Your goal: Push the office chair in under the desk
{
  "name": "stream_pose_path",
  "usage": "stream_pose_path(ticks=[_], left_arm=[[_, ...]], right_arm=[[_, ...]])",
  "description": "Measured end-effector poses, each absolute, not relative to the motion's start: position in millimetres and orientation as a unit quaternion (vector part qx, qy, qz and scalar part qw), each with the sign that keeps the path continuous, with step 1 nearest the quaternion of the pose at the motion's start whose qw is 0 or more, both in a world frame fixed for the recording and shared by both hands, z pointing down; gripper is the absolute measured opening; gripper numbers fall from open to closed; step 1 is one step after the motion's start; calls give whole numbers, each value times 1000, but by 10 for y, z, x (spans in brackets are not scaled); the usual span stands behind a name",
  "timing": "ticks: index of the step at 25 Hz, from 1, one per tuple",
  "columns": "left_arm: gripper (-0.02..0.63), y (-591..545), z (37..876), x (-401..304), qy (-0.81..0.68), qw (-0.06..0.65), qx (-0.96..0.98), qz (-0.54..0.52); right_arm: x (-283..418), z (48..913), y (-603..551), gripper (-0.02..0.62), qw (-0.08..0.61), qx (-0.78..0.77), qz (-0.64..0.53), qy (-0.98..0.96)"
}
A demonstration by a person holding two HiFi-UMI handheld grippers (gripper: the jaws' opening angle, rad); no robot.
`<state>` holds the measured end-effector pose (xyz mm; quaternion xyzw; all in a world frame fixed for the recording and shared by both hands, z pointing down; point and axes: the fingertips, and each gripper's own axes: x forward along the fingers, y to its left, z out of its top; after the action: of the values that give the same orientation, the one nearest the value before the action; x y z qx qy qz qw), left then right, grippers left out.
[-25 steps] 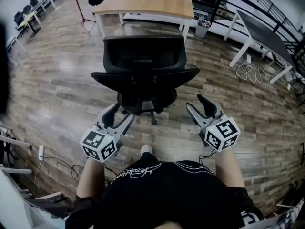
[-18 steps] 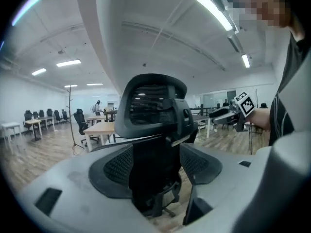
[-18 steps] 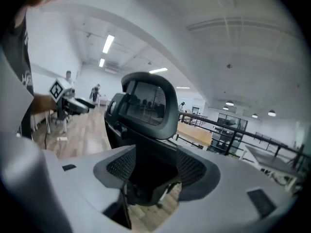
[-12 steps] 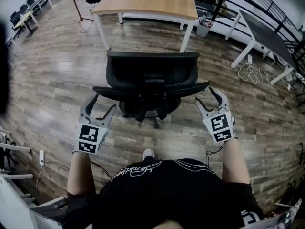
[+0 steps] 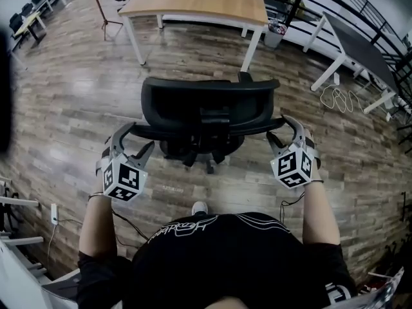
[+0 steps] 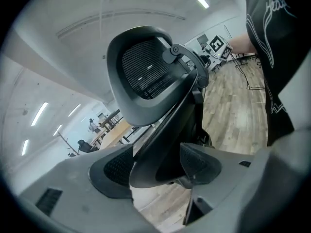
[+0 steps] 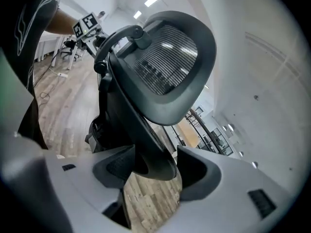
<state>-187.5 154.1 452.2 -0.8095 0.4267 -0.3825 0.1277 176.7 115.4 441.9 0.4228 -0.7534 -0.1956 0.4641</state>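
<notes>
A black mesh-backed office chair (image 5: 207, 111) stands on the wood floor with its back toward me, and the wooden desk (image 5: 199, 2) stands a little way beyond it. My left gripper (image 5: 136, 137) is at the backrest's left end and my right gripper (image 5: 280, 127) is at its right end. Both sets of jaws have just been opening. In the left gripper view the backrest's rim (image 6: 160, 144) lies between the wide jaws of the left gripper (image 6: 155, 166). The right gripper view shows the same: the rim (image 7: 150, 140) sits inside the right gripper (image 7: 155, 166).
A dark table (image 5: 360, 44) with white legs stands at the right, with white cable (image 5: 341, 97) coiled on the floor by it. A small bin (image 5: 273, 36) sits beside the desk's right legs. A stand (image 5: 103, 11) rises at the upper left. My shoe (image 5: 199, 206) is behind the chair.
Both grippers have gone forward from behind the chair to the two ends of its backrest and have rolled. Their jaws now straddle the rim.
</notes>
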Motion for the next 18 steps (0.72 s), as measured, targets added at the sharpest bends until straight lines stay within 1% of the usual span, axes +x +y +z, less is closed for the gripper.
stream_pose_path(ticks=[4,9,18], left_arm=[[279,1458,4542,-1914,426,145,-802,-393],[270,1401,4558,-1916,415,161,-803,-397],[256,1320,4594,-1915,377,161,-814,-413]], right_arm=[[1763,4509,1072,272,481,418,-206,-743],[1764,4517,1042,272,481,414,-207,-745],[1750,4509,977,272,490,414,-206,-739]])
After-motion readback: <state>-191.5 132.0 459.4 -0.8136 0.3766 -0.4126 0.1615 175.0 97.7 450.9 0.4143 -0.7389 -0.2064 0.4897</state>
